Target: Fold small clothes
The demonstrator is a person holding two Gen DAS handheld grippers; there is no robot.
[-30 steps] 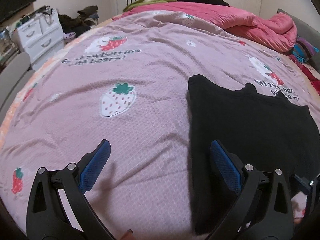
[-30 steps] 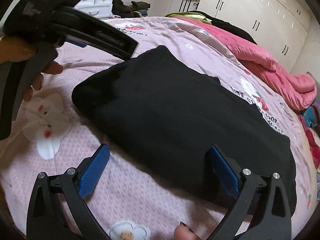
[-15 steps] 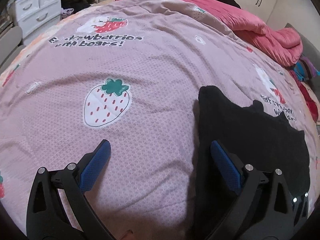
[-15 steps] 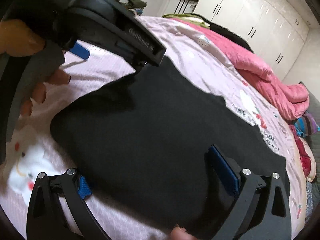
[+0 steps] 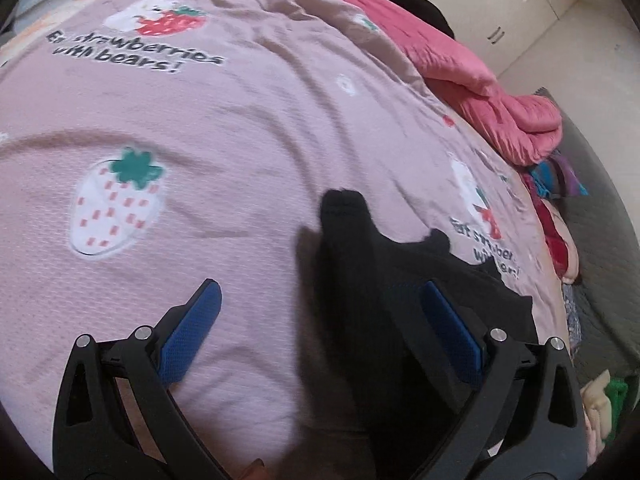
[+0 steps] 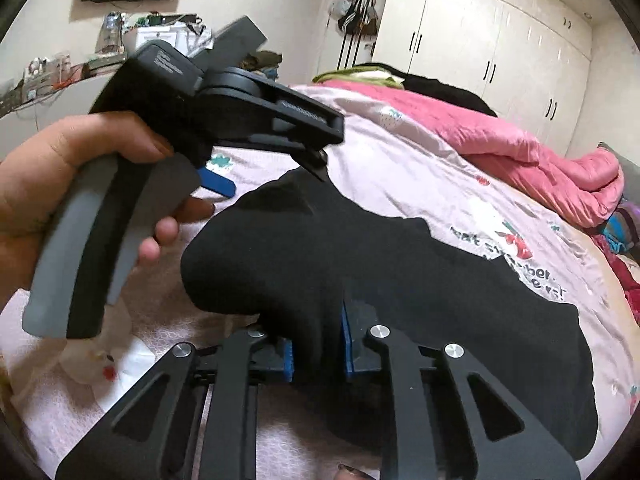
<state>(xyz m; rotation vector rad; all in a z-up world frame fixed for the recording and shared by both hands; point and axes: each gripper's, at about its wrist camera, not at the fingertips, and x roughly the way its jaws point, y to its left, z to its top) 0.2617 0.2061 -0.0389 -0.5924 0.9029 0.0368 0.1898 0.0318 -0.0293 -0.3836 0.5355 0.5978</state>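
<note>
Right claw [image 6: 316,354] pinches black garment [image 6: 400,264]; left claw [image 5: 320,320] gapes

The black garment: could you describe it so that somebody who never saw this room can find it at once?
A bed fills the room, covered by a pale pink sheet printed with strawberries and bears. On the sheet lies the black garment, its near edge pinched in the right gripper. It is the only plain black cloth on the printed sheet; the bright pink quilt lies bunched behind it.
</note>
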